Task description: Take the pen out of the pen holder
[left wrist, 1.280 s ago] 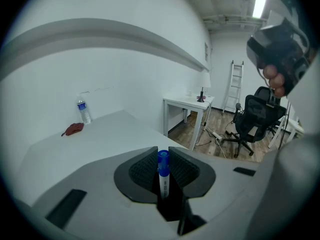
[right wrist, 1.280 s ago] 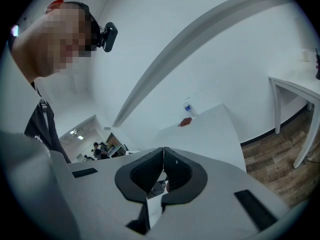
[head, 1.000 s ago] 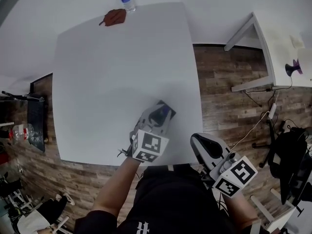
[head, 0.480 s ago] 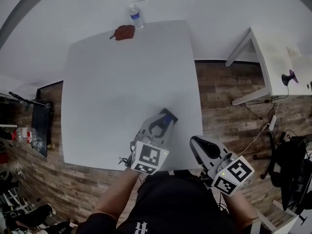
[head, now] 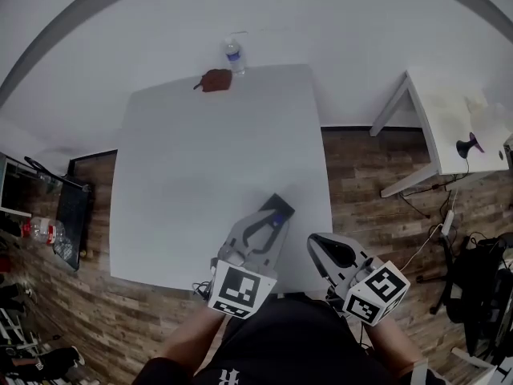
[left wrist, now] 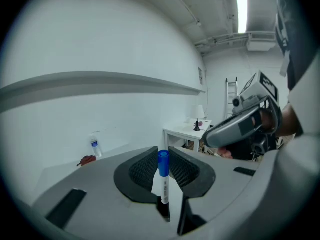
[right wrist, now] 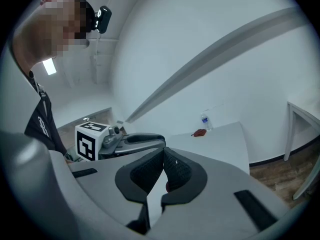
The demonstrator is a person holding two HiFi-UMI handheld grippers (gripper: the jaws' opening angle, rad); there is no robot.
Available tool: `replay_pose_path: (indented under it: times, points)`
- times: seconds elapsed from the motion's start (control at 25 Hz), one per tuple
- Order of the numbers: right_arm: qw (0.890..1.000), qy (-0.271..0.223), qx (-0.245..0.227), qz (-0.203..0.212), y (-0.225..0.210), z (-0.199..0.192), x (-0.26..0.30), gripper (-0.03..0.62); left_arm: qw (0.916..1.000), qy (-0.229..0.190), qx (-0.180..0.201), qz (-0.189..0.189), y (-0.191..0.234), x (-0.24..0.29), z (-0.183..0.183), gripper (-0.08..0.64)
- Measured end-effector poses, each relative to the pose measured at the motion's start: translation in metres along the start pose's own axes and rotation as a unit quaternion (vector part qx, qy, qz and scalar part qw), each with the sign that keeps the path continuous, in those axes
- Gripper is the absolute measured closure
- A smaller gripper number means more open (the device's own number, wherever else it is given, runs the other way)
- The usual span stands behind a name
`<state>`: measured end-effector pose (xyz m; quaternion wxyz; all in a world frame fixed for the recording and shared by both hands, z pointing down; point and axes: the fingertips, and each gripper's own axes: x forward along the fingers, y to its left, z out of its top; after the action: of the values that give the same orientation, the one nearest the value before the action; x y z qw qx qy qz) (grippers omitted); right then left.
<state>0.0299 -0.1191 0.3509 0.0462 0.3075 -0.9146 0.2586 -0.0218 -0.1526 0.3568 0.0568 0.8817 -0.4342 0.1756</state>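
A white pen with a blue cap (left wrist: 163,176) stands upright between the dark pads of my left gripper (left wrist: 162,156), which is shut on it. In the head view the left gripper (head: 276,208) hangs over the near right part of the white table (head: 200,151), and the blue cap (head: 276,214) shows at its dark tip. No pen holder can be made out apart from that tip. My right gripper (head: 325,247) is held at the table's near edge, to the right of the left one. Its pads (right wrist: 162,156) meet at the tips, with nothing held.
A water bottle (head: 233,57) and a small brown thing (head: 216,79) sit at the table's far edge. A second white table (head: 449,127) with a small lamp (head: 465,145) stands to the right on the wooden floor. Clutter lies on the floor at left and right.
The left gripper has risen toward the head camera with the pen still in its jaws. The right gripper has shifted only slightly and rolled a little.
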Motion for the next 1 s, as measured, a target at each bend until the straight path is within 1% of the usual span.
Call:
replay_pose_path:
  times: [0.2, 0.36, 0.68, 1.0]
  points:
    - [0.999, -0.001, -0.035, 0.009, 0.012, 0.006, 0.002, 0.578, 0.9998, -0.015, 0.002, 0.013, -0.001, -0.024, 0.016, 0.492]
    - [0.999, -0.007, -0.051, 0.019, 0.022, 0.015, 0.007, 0.578, 0.9994, -0.026, 0.000, 0.023, 0.001, -0.037, 0.024, 0.492]
    - [0.997, -0.012, -0.064, 0.029, 0.035, 0.018, 0.012, 0.578, 0.9988, -0.037, -0.001, 0.032, 0.002, -0.051, 0.028, 0.492]
    - [0.997, -0.011, -0.069, 0.025, 0.039, 0.018, 0.015, 0.578, 0.9986, -0.043, -0.003, 0.030, 0.005, -0.054, 0.029, 0.492]
